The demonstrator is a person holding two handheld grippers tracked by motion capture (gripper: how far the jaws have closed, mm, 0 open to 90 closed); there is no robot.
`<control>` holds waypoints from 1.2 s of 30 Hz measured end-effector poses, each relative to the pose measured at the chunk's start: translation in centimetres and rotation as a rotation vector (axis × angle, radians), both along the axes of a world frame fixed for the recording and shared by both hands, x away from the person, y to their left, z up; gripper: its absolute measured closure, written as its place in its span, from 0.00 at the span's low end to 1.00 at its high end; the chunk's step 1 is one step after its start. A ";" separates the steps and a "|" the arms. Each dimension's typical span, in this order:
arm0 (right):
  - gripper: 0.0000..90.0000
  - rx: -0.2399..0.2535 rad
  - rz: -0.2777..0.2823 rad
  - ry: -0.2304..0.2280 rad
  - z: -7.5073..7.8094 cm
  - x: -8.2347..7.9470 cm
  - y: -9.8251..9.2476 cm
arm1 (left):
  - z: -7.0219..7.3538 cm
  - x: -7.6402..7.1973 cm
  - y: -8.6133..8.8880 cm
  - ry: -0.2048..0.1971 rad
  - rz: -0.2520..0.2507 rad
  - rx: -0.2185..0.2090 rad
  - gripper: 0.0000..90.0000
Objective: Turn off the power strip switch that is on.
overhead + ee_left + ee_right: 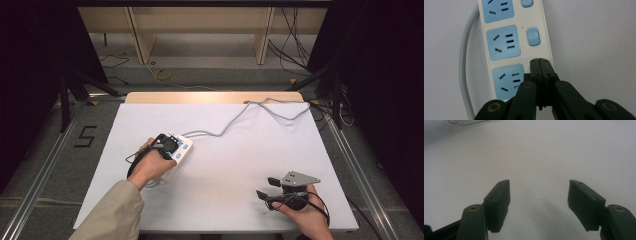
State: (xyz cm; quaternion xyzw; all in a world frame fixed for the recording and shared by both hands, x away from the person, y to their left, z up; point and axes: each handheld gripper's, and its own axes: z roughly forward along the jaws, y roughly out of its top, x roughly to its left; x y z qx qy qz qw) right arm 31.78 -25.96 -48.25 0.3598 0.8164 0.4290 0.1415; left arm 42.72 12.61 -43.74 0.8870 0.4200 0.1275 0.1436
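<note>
Pressing looks like your step: left gripper [540, 61], jaws shut and empty, tips sit on the power strip [544, 37] left of centre on the worktop [240, 165], over a switch [533, 36]. Right gripper [539, 202] rests open, lower right. Next, push down squarely, then lift

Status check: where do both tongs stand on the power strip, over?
Left tongs shut, tips over the power strip beside the nearest blue switch. Right tongs open, empty, over bare table. Strip's grey cable trails away; nothing blocking.
</note>
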 end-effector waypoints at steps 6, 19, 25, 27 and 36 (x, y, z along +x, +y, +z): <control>0.39 0.000 -0.001 0.000 0.0 0.0 0.0 | 0.0 0.0 0.0 0.000 0.001 -0.001 1.00; 0.39 0.000 0.001 0.000 0.0 0.0 0.0 | 0.0 0.0 0.0 0.000 -0.002 0.001 1.00; 0.39 0.000 0.001 0.000 0.0 0.0 0.0 | 0.4 -0.1 0.1 0.002 -0.002 -0.008 1.00; 0.39 0.001 0.001 0.001 0.0 0.0 0.0 | 0.3 -0.1 0.1 -0.004 -0.002 -0.007 1.00; 0.39 0.001 0.001 0.000 0.0 0.0 0.0 | 0.3 -0.1 0.2 -0.003 -0.003 -0.008 1.00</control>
